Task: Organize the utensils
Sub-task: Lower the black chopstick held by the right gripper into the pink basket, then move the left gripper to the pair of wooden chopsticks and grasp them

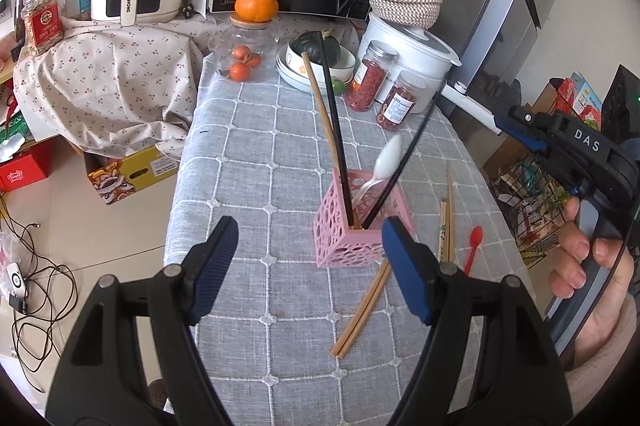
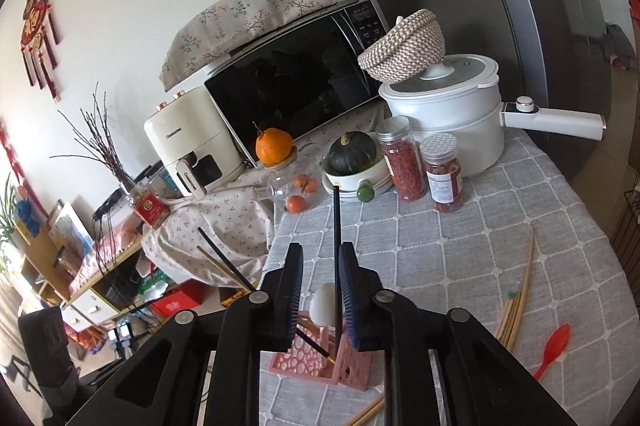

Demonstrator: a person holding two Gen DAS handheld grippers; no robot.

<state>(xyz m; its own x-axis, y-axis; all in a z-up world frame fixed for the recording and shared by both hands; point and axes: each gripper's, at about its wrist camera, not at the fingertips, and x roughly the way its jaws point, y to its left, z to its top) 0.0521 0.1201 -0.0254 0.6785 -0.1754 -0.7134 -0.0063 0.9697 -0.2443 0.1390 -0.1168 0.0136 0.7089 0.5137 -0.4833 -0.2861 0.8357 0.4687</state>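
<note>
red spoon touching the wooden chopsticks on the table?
Apart. The left wrist view shows grey cloth between the red spoon and the wooden chopsticks; the right wrist view shows the same gap.

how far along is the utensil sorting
Done: the pink holder already has a white spoon, a wooden chopstick and black chopsticks. In hand: the right gripper, jaws parted around a black chopstick standing in it. Left: red spoon and wooden chopsticks on the table.
</note>
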